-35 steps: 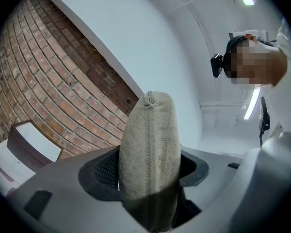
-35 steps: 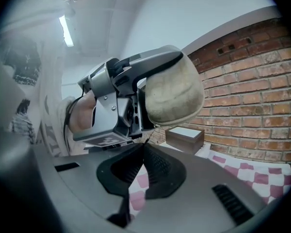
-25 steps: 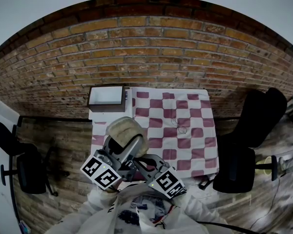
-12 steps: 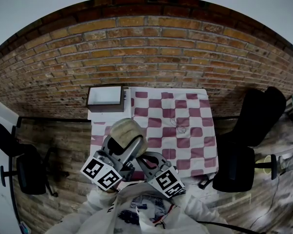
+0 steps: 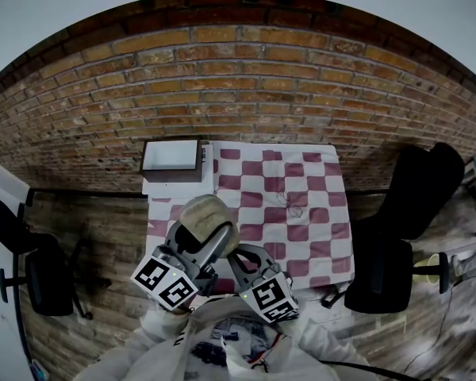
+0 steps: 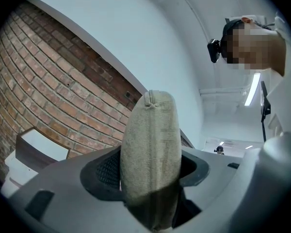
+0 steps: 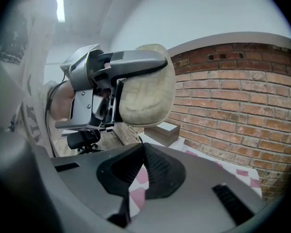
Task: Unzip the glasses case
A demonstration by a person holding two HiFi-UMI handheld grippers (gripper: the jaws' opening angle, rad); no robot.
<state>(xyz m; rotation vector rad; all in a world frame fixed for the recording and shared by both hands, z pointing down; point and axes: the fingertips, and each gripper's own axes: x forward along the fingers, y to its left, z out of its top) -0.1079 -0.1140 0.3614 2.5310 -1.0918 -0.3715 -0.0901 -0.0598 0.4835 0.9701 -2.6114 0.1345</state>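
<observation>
**Case held aloft as second tool closes in**

A beige fabric glasses case (image 6: 150, 144) stands clamped on end in the left tool (image 6: 150, 169). The tool's pads press on its lower half and hold it in the air above the near edge of the counter (image 5: 301, 182), clear of the red-and-white checked cloth (image 5: 258, 213).

The right tool (image 7: 142, 149) has its jaws pressed together with nothing visible between them. It sits just beside the case and a little below it, not touching.

Over the last second the left tool has kept the case where it was. The right tool has edged slightly inward towards it and tipped its nose further down.

That reads as the approach to the zip pull, with the unzipping itself yet to begin. The shut jaws would have to part before they could take the tab.

No view shows the pull itself. Only a stitched seam at the case's upper end can be made out, and whether the zip has been started cannot be told.

No brand or label can be read on the case. The marker cubes (image 5: 165, 282) carry black-and-white square patterns, not words. The print on the person's shirt (image 5: 234, 344) is too small to read.

An open white-lined box (image 5: 172, 159) sits at the counter's far left corner, against the brick wall (image 5: 246, 78).
</observation>
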